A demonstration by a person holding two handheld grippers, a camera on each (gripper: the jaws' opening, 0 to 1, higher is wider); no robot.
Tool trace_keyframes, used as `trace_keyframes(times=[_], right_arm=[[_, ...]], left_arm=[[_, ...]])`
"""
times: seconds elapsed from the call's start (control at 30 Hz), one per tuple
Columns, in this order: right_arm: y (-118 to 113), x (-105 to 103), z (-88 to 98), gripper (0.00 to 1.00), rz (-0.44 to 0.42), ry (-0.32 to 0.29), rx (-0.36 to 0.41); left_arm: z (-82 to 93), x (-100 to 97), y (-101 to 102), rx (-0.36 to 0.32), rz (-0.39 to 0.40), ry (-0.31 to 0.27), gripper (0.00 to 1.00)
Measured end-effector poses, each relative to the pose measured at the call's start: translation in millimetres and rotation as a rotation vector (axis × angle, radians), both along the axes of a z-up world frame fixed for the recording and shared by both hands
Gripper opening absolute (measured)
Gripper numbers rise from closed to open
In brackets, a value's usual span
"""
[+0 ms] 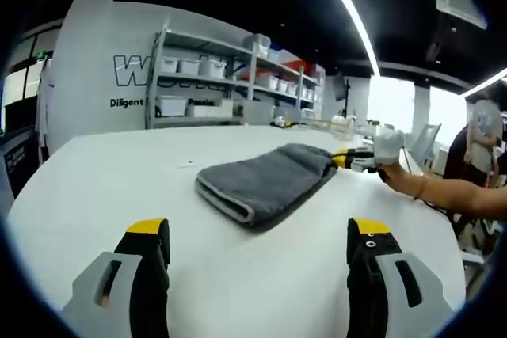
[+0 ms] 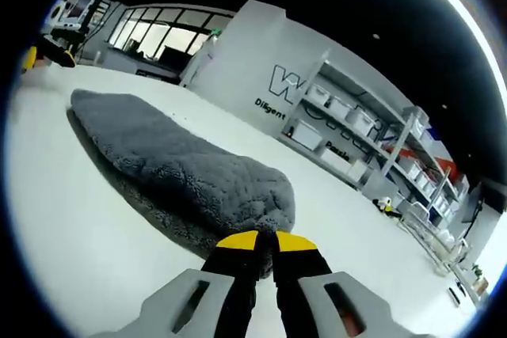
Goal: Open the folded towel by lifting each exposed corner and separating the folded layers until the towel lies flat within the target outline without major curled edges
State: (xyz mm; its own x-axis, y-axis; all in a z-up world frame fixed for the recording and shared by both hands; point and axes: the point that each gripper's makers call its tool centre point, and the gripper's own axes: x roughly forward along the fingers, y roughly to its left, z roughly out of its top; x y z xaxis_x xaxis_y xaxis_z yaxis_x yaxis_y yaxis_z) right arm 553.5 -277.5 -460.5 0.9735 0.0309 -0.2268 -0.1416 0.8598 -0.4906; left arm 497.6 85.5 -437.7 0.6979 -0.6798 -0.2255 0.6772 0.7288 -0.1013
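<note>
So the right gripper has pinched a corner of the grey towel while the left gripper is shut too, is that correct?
Not quite: the left gripper is open, jaws wide apart in the left gripper view. The right gripper is indeed shut on the grey towel corner.

Setting: indoor lab or workshop-type workspace. Evidence: a large white smooth-topped table (image 1: 119,187); open grey metal shelving racks (image 1: 230,77) against the wall, loaded with white plastic storage bins (image 1: 190,66); a pale grey partition wall with large outlined lettering (image 2: 279,82) and a line of smaller dark text beneath; a black ceiling with a long white strip light (image 1: 348,5); a row of big dark-framed windows (image 2: 170,37) at one end of the room.
</note>
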Motion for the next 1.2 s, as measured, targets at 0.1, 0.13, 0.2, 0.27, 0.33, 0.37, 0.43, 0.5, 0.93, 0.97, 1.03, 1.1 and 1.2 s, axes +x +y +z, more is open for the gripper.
trace_keyframes(times=[0.1,0.13,0.2,0.27,0.33,0.37,0.43,0.5,0.93,0.97,1.03,1.1,1.2], right_arm=[[-4,1,1.9,0.02,-0.004,0.001,0.025],[-7,1,2.5,0.02,-0.012,0.000,0.042],[-12,0,3.6,0.02,-0.025,-0.013,0.098],[-18,-1,0.7,0.02,-0.037,0.001,0.162],[-26,-2,-1.5,0.02,-0.056,0.016,0.217],[-27,-3,-2.1,0.03,-0.057,0.017,0.238],[-30,-5,-3.9,0.03,-0.050,0.022,0.273],[-33,-5,-5.9,0.03,-0.051,0.026,0.286],[-36,-8,-15.5,0.03,-0.104,0.084,0.289],[-38,-10,-15.4,0.03,-0.110,0.087,0.305],[-40,-13,-15.4,0.03,-0.121,0.094,0.324],[-40,-14,-15.9,0.03,-0.121,0.097,0.325],[-40,-12,-16.1,0.03,-0.117,0.095,0.328]], left_arm=[[-0.7,0.8,0,0.003,-0.001,0.002,0.91],[-1.0,0.3,0,0.006,-0.001,0.001,0.91],[-2.4,-0.5,0,0.012,0.000,0.002,0.91],[-4.6,-0.9,0,0.016,0.002,0.007,0.91],[-6.1,0.5,0,0.024,0.004,0.010,0.91],[-6.5,0.9,0,0.028,0.004,0.011,0.91],[-7.3,1.7,0,0.035,0.004,0.012,0.91],[-9.0,0.2,0,0.043,0.004,0.013,0.91],[-14.7,-0.6,0,0.074,0.004,0.020,0.91],[-14.4,-0.7,0,0.074,0.004,0.019,0.91],[-13.6,-0.1,0,0.072,0.003,0.019,0.91],[-13.6,0.0,0,0.071,0.004,0.018,0.91],[-14.1,-0.9,0,0.071,0.002,0.019,0.91]])
